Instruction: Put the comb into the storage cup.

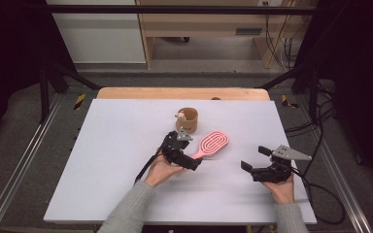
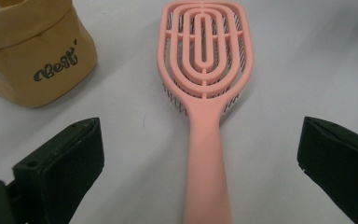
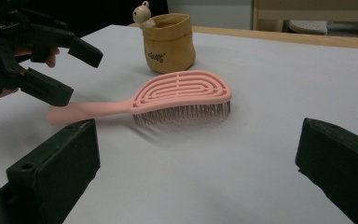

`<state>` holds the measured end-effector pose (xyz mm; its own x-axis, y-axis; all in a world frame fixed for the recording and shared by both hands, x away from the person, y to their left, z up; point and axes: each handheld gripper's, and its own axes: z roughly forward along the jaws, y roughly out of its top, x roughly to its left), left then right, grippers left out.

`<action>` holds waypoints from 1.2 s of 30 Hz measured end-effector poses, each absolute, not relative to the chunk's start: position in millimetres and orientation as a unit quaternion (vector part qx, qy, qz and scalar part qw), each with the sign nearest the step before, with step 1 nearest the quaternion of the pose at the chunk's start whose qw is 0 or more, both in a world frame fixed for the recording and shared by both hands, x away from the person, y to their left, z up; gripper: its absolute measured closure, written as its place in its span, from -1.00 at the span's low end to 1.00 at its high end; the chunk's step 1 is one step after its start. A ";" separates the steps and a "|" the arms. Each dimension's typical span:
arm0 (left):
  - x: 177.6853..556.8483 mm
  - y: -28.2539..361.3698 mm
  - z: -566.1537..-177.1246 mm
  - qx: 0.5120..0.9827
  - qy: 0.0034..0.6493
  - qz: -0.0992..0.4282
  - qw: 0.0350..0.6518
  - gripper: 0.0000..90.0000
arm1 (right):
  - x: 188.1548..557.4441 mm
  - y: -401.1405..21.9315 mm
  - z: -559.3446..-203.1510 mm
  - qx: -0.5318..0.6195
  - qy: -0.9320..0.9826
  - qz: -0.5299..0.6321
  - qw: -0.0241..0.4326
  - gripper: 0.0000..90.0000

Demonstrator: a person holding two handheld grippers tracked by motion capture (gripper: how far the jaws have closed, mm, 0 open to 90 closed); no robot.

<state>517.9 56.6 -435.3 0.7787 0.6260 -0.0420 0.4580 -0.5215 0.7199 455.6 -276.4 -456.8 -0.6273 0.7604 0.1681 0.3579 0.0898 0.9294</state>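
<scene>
Your left gripper holds its jaws wide apart on either side of the handle of the pink vented plastic hairbrush, not clamping it; the brush lies bristles-down on the white table. Your right gripper, jaws likewise apart and empty, sits well apart to the brush's right. Just beyond the brush head stands a small tan paper-like pouch holding a tiny bear figure.

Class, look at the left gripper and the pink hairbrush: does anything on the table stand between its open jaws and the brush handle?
Nothing visible does. The left gripper is open, its jaws either side of the hairbrush handle. The tan bag sits off to one side.
</scene>
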 end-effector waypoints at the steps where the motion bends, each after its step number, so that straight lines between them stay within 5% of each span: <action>1: 518.5 55.6 -435.8 0.866 0.313 0.112 0.374 -0.99 | 455.6 -276.3 -456.8 0.391 0.715 0.550 0.183 -0.99; 20: 525.6 41.2 -449.8 0.878 0.310 0.104 0.350 -0.77 | 455.7 -276.3 -456.8 0.391 0.715 0.551 0.182 -1.00; 36: 527.6 30.4 -456.2 0.892 0.299 0.106 0.323 -0.20 | 455.6 -276.7 -456.5 0.391 0.714 0.551 0.182 -0.99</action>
